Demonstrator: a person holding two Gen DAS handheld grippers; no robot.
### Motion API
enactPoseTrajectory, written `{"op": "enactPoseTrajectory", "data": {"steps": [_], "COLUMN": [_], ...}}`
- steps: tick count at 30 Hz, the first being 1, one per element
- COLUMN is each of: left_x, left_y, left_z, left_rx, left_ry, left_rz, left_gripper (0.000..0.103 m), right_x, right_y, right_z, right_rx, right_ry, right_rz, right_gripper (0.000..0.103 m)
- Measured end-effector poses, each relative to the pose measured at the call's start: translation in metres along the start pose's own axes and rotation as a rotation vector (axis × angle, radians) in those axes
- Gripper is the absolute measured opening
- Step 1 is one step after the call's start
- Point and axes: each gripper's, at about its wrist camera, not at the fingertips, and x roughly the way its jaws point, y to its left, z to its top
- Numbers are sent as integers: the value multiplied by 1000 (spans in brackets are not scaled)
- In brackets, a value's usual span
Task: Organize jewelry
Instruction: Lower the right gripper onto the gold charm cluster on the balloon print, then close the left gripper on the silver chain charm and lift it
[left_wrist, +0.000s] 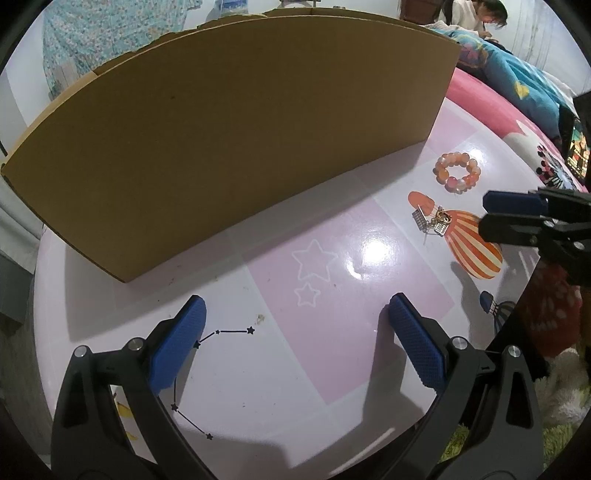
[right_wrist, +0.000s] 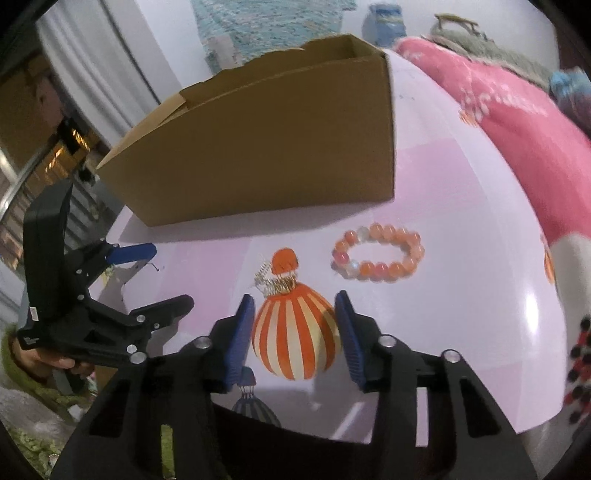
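while both grippers point down at the table (left_wrist: 280, 369), neither touches any jewelry. left gripper (left_wrist: 295, 325): held low over the near part of the table, jaws spread wide, nothing between the blue pads (left_wrist: 177, 347); in the right wrist view a hand (right_wrist: 44, 360) grips its handle at the table's left edge. right gripper (right_wrist: 295, 325): angled down over the printed striped balloon (right_wrist: 295, 332), jaws partly apart and empty, pads clear of the surface as far as can be seen. just beyond its tips lie the earrings (right_wrist: 275, 280), a small metal tangle at the balloon's top. the bracelet (right_wrist: 378, 254), orange and pink beads, lies flat farther on, to the right, apart from the earrings. the box (right_wrist: 258, 147), cardboard, open-topped, stands behind both.
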Motion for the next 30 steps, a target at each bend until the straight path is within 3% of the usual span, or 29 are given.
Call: {"op": "enactPoseTrajectory", "data": {"steps": [14,22,30], "left_x": [-9,-13,-13], "left_y": [3,5,6], "left_z": [-13,-17,-15], "left_rx": [4,10,14], "left_ry": [-36,-43,-43], "left_rz": [-1,-5,-16], "left_gripper": [96,96,96], "right_x": [30,30,10], "right_y": [24,28,15], "right_z": [16,18,18], "right_rx": [-153,-172,-118], "right_ry": [63,71,25], "right_rz": [-104,-100,-79], "right_gripper": [18,3,3]}}
